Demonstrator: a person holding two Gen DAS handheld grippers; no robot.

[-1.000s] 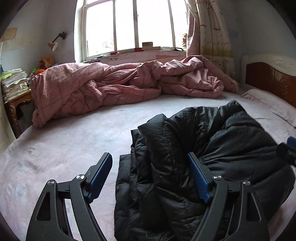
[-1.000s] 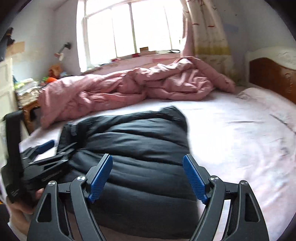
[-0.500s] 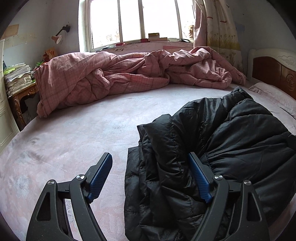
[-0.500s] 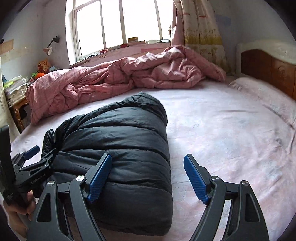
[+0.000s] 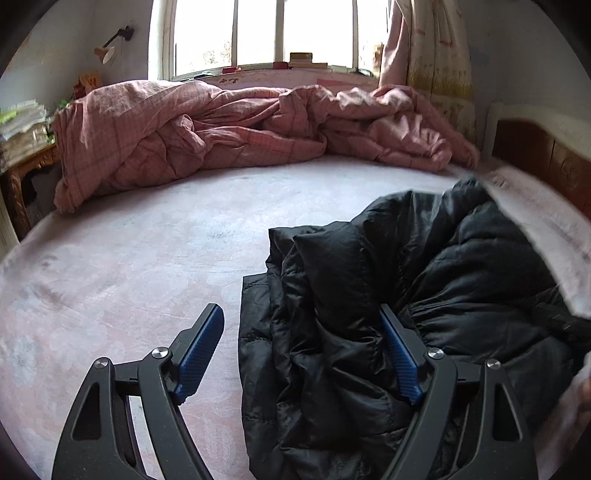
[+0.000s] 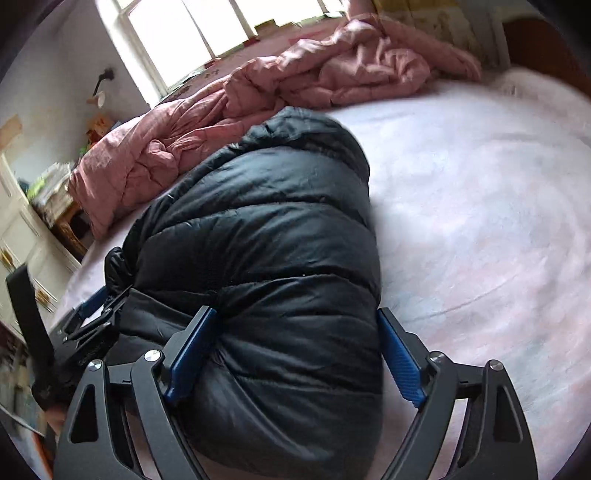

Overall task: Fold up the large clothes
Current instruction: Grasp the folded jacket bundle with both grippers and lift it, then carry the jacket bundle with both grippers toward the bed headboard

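Observation:
A black puffer jacket [image 5: 424, 295] lies folded into a thick bundle on the pink bed sheet [image 5: 129, 277]. My left gripper [image 5: 301, 350] is open at the bundle's left end. Its right finger [image 5: 400, 358] sinks into the crumpled layers, and its left finger [image 5: 201, 350] hangs over bare sheet, apart from the cloth. In the right wrist view the smooth quilted side of the jacket [image 6: 266, 236] fills the frame. My right gripper [image 6: 295, 354] straddles the near end with its jaws opening, the jacket between them. The left gripper [image 6: 92, 317] shows at the bundle's far left.
A rumpled pink quilt [image 5: 229, 136] lies along the far side of the bed under the window [image 5: 273, 33]. A wooden headboard [image 5: 546, 162] stands at the right. At the left are a side table with stacked papers [image 5: 22, 125] and a white cabinet [image 6: 22, 243].
My right gripper has dropped, rolled and shifted left, from hovering over the jacket's right edge to straddling its near end. The left gripper has stayed at the left end.

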